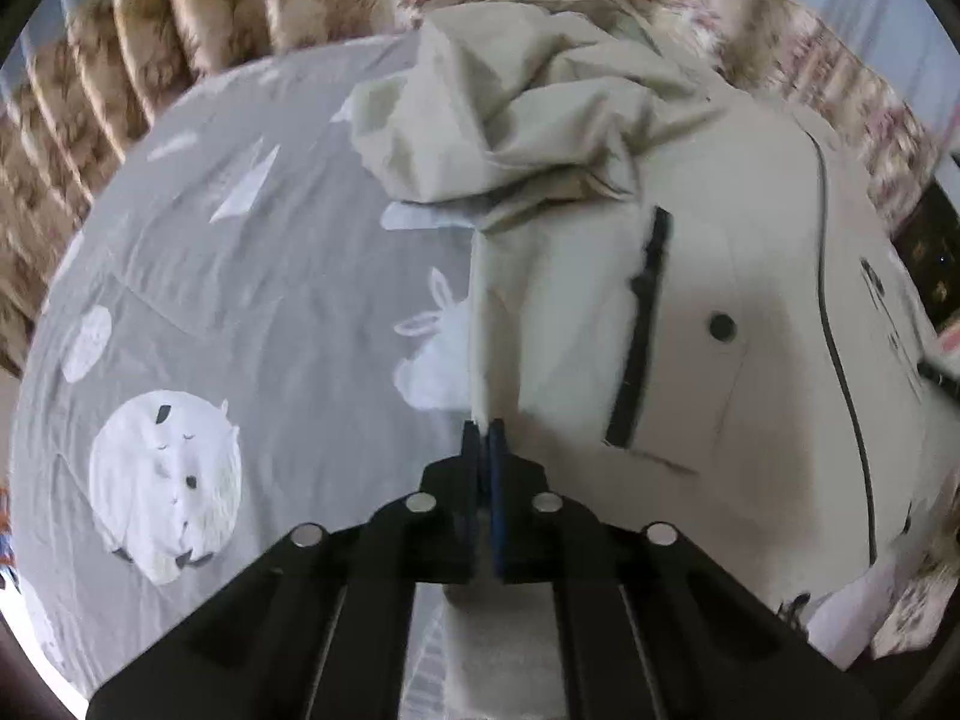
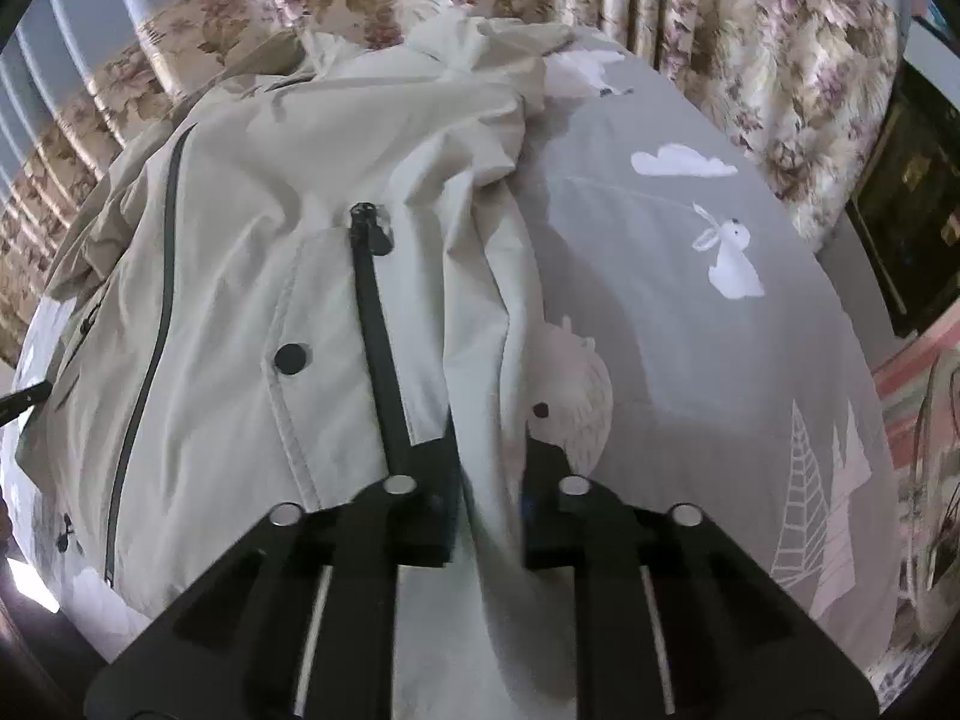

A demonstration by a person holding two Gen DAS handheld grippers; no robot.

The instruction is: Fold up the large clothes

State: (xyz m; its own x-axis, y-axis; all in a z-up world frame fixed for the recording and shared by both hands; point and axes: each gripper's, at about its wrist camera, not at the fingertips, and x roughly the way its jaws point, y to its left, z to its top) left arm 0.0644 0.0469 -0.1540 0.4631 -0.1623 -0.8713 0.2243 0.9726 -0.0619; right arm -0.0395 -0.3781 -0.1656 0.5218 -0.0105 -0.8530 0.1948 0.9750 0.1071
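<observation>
Two grippers are at the jacket (image 1: 690, 312), one on each side edge near the hem. The left gripper (image 1: 483, 438) has its jaws pressed together on a thin fold of the jacket's side edge; almost no gap is between the blue pads. The right gripper (image 2: 487, 450) has its jaws closed on a thicker bunch of the opposite edge, and the cloth fills the space between them, just beside the pocket zipper (image 2: 378, 348).

The jacket lies flat, front side up, on the grey bedsheet (image 1: 252, 276), with a black snap button (image 1: 722, 327) and the long main zipper (image 1: 834, 300) in the middle. The left sleeve (image 1: 498, 120) is crumpled in a heap at the shoulder, on the side of the jacket toward the curtain (image 1: 198, 12).

Several things can go wrong from here, in my judgement. The left grip holds only a narrow edge (maybe one layer), so the smooth fabric can slip out when the hands lift. The right grip can hold the front layer only, and then the back layer stays on the sheet and the fold becomes uneven. If one hand pulls faster, the jacket turns and the hem is not straight. The crumpled sleeve can stay trapped inside the fold and make a bump.
</observation>
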